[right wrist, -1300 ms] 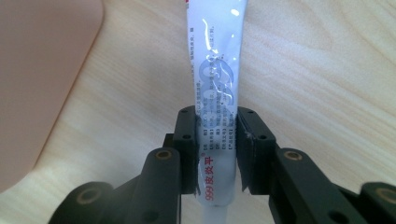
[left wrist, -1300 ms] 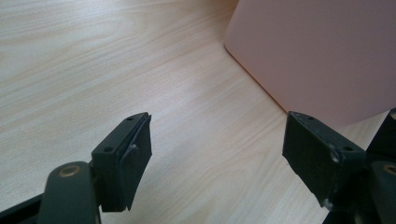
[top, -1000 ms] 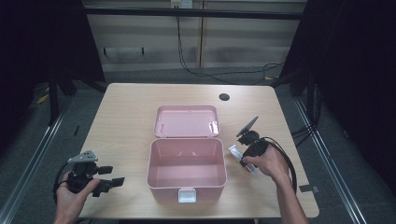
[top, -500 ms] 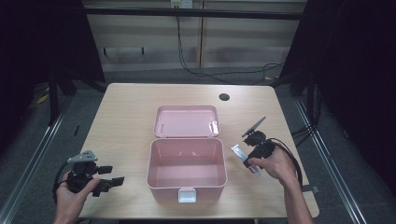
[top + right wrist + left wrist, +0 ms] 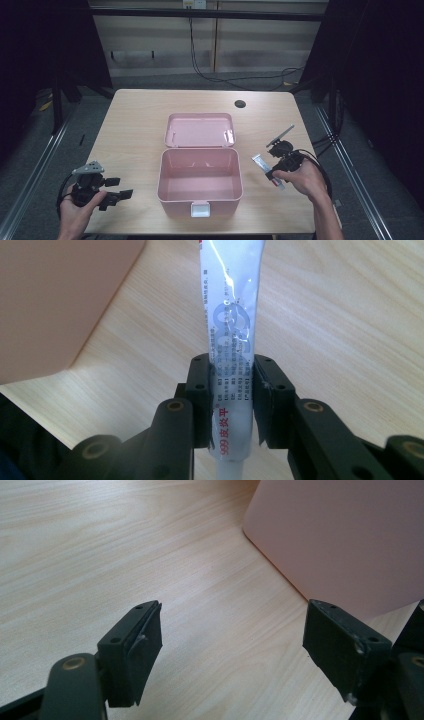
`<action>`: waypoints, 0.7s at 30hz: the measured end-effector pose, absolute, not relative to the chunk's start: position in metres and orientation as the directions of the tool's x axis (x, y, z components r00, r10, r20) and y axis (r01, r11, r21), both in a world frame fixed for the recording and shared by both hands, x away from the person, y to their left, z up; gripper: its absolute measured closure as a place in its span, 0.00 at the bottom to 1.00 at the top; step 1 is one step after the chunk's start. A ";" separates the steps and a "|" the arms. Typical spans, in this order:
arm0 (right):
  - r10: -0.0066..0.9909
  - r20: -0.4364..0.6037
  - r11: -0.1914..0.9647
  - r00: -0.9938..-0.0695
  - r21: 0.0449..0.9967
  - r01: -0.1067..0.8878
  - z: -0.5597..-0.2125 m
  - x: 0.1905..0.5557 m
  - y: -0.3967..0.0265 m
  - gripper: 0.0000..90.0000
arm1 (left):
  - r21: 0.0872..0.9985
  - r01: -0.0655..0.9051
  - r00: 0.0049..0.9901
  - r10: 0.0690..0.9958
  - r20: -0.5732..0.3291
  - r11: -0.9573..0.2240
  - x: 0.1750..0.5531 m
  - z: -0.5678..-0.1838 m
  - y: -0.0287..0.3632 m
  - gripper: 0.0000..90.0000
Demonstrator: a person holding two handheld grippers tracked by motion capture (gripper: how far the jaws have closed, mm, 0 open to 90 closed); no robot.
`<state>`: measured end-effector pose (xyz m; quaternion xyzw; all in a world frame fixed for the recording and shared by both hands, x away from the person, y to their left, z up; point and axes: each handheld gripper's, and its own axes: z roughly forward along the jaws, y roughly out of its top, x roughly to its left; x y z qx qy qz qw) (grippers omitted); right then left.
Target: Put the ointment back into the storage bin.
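A pink box [image 5: 200, 184] stands open mid-table, its lid [image 5: 200, 130] lying flat behind it and its inside bare. Right of the box, my right gripper [image 5: 273, 169] is shut on a white ointment tube [image 5: 263, 163] and holds it a little above the wood. In the right gripper view both black jaws press the tube [image 5: 231, 340] at its lower body, with the box's pink wall [image 5: 60, 300] at the upper left. Near the front left corner my left gripper [image 5: 116, 191] rests open in a hand. Its jaws stand wide apart over bare wood, beside the box wall [image 5: 345, 540].
The light wooden table [image 5: 135, 125] has a round cable hole [image 5: 240, 104] at the back right. Metal rails and dark floor border the table on both sides. The box's white latch [image 5: 199, 209] faces the front edge.
My right gripper has moved away from the box toward the right with the tube and lifted slightly. The left gripper has kept still.
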<state>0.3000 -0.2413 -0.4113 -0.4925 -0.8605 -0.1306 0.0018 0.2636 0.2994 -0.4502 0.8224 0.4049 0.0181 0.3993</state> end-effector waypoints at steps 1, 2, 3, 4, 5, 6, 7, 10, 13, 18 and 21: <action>0.847 0.132 0.481 -0.515 0.223 0.848 -0.411 0.300 -0.241 0.79 | 0.671 0.651 0.671 0.680 -0.293 -0.353 0.264 -0.450 0.299 0.26; 0.843 0.138 0.485 -0.520 0.226 0.845 -0.410 0.300 -0.241 0.79 | 0.673 0.651 0.670 0.682 -0.293 -0.351 0.263 -0.450 0.300 0.26; 0.841 0.139 0.485 -0.522 0.234 0.843 -0.409 0.299 -0.241 0.79 | 0.674 0.651 0.671 0.680 -0.295 -0.349 0.263 -0.450 0.300 0.26; 0.838 0.137 0.490 -0.529 0.242 0.838 -0.407 0.298 -0.241 0.79 | 0.674 0.652 0.669 0.682 -0.296 -0.347 0.263 -0.450 0.300 0.26; 0.835 0.137 0.491 -0.533 0.252 0.834 -0.407 0.298 -0.242 0.79 | 0.674 0.652 0.669 0.682 -0.296 -0.347 0.263 -0.450 0.300 0.26; 0.835 0.137 0.491 -0.533 0.252 0.834 -0.407 0.298 -0.242 0.79 | 0.674 0.651 0.670 0.681 -0.296 -0.348 0.263 -0.450 0.300 0.26; 0.834 0.141 0.490 -0.533 0.257 0.833 -0.403 0.296 -0.241 0.79 | 0.674 0.651 0.670 0.681 -0.296 -0.348 0.263 -0.450 0.300 0.26; 0.827 0.140 0.497 -0.544 0.269 0.825 -0.400 0.295 -0.242 0.79 | 0.674 0.651 0.671 0.680 -0.295 -0.349 0.263 -0.450 0.300 0.26; 0.820 0.137 0.506 -0.556 0.280 0.815 -0.395 0.294 -0.241 0.79 | 0.675 0.651 0.671 0.681 -0.295 -0.349 0.263 -0.450 0.300 0.26; 0.805 0.132 0.524 -0.578 0.296 0.798 -0.388 0.293 -0.242 0.79 | 0.674 0.650 0.671 0.681 -0.293 -0.351 0.263 -0.450 0.300 0.26; 0.794 0.133 0.535 -0.593 0.311 0.786 -0.381 0.292 -0.242 0.79 | 0.674 0.650 0.671 0.681 -0.293 -0.351 0.263 -0.450 0.300 0.26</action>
